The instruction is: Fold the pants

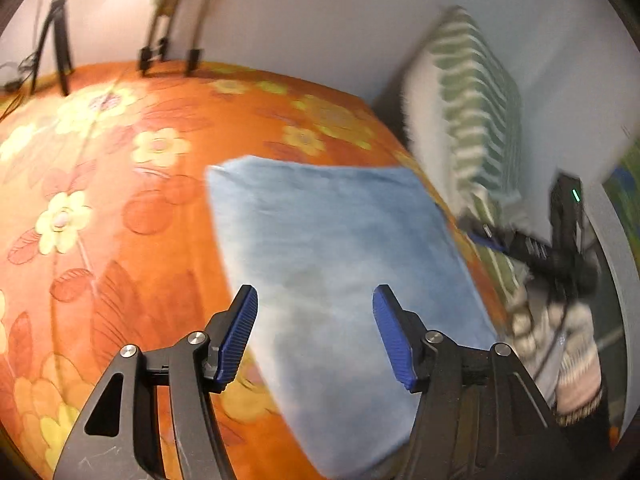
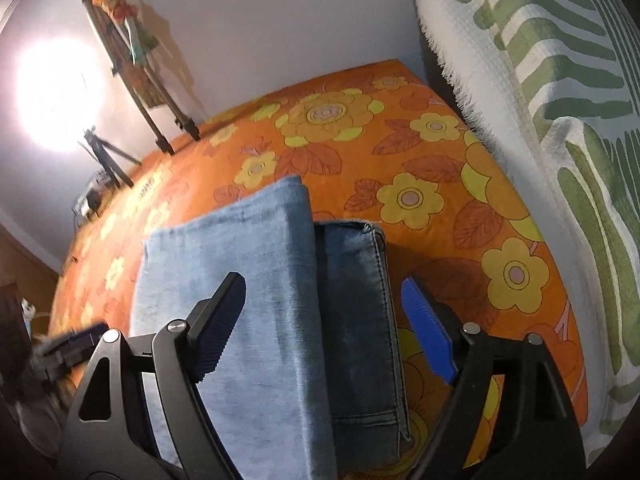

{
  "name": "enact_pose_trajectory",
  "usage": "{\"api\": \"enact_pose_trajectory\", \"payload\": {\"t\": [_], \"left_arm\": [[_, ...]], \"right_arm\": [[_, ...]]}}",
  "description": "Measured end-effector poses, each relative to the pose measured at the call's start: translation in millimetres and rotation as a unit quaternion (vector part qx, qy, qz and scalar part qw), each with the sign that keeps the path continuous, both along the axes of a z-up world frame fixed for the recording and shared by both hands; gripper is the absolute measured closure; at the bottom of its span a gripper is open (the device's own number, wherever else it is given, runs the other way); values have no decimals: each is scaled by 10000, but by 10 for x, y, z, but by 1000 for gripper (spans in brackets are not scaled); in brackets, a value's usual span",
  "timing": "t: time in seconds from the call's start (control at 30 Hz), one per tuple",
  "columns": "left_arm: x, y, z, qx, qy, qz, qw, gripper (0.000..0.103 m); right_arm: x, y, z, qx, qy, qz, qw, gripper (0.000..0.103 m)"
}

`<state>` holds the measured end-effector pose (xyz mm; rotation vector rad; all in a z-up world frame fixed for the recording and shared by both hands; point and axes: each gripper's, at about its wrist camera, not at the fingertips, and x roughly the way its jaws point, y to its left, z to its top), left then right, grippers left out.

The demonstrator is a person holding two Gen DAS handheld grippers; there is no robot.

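Note:
The pants [image 1: 332, 240] are pale blue jeans, folded into a thick rectangle on the orange flowered bedspread [image 1: 120, 200]. My left gripper [image 1: 315, 296] hovers open over the near part of the fold, and its blue pads [image 1: 236, 336] touch no cloth. In the right wrist view the pants [image 2: 256, 280] show a pale top layer beside a darker seamed part [image 2: 360, 300]. My right gripper [image 2: 323, 284] stands open, its jaws wide on either side of the fold without pressing it. The other gripper [image 2: 76, 340] shows blurred at the left edge of that view.
A green-and-white striped blanket [image 2: 540, 100] is piled along the right side of the bed by the wall. A small tripod [image 2: 104, 156] and the two legs of a stand [image 2: 168, 132] sit at the far end. A bright lamp [image 2: 56, 92] glares there.

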<state>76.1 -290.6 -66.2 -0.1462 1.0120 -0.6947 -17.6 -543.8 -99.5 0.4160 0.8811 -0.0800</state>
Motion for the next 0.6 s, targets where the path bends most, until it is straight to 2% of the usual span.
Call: {"api": "enact_pose_trajectory", "payload": {"t": [0.13,0.27,0.6], "left_arm": [[198,90,-132,-63,256,336,9991,43],[334,111,-289,-123,561,534,9969,43],[390,-30,-407,198,457,541,9973,43]], "right_arm": [[98,40,-97,-238,182,85,9995,17],[197,-21,-186,-4,231,114,9997,11],[423,-64,-415,225,527,393,9976,10]]}}
